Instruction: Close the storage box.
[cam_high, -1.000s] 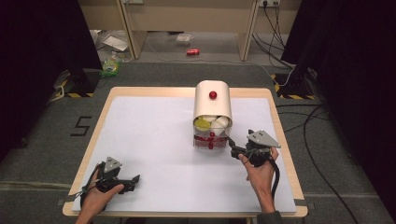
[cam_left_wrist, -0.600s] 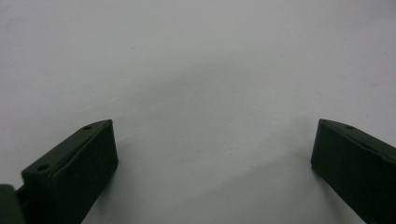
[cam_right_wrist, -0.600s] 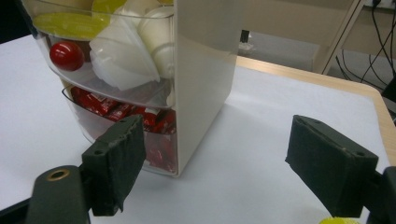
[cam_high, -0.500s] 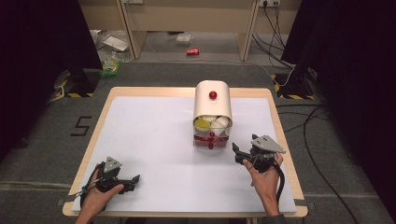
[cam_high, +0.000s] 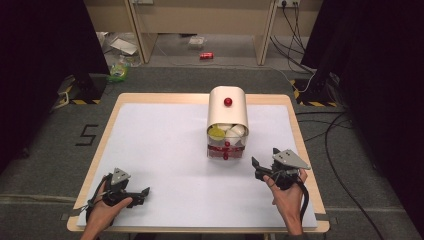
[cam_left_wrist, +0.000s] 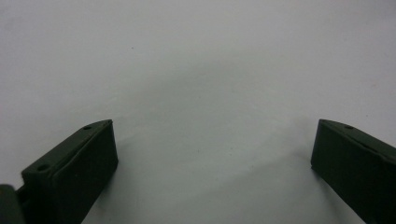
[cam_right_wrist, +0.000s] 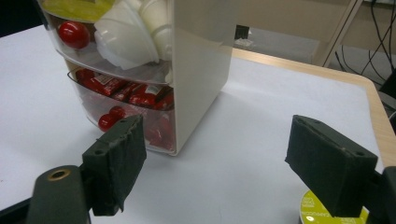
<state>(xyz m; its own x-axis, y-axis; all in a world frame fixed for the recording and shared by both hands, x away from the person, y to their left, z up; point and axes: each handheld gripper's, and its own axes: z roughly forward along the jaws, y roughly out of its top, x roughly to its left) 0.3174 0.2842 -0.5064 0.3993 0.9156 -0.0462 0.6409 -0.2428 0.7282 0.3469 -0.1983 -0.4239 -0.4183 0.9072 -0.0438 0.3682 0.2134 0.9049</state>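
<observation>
A cream drawer cabinet (cam_high: 227, 117) with a red knob on top stands in the middle of the table. Its clear drawers hold white cups (cam_right_wrist: 133, 32), something yellow and red packets (cam_right_wrist: 126, 91). My right gripper (cam_high: 265, 156) is just right of the cabinet's front, open, with nothing between its jaws. In the right gripper view (cam_right_wrist: 217, 128) the cabinet's front corner (cam_right_wrist: 196, 70) rises close ahead on the left. A yellow-lidded capsule (cam_right_wrist: 314, 211) lies on the table, half hidden behind the right jaw. My left gripper (cam_high: 144, 194) rests open near the front left edge, over bare white surface (cam_left_wrist: 212, 135).
A white mat (cam_high: 165, 150) covers the wooden table; its wooden edge (cam_high: 305, 150) runs close to the right gripper. Cables (cam_high: 345, 150) trail on the floor to the right. Litter and a red can (cam_high: 206, 56) lie on the floor beyond the table.
My right gripper has drifted slightly right and back toward the person, away from the cabinet's front. The left gripper has stayed where it was.
</observation>
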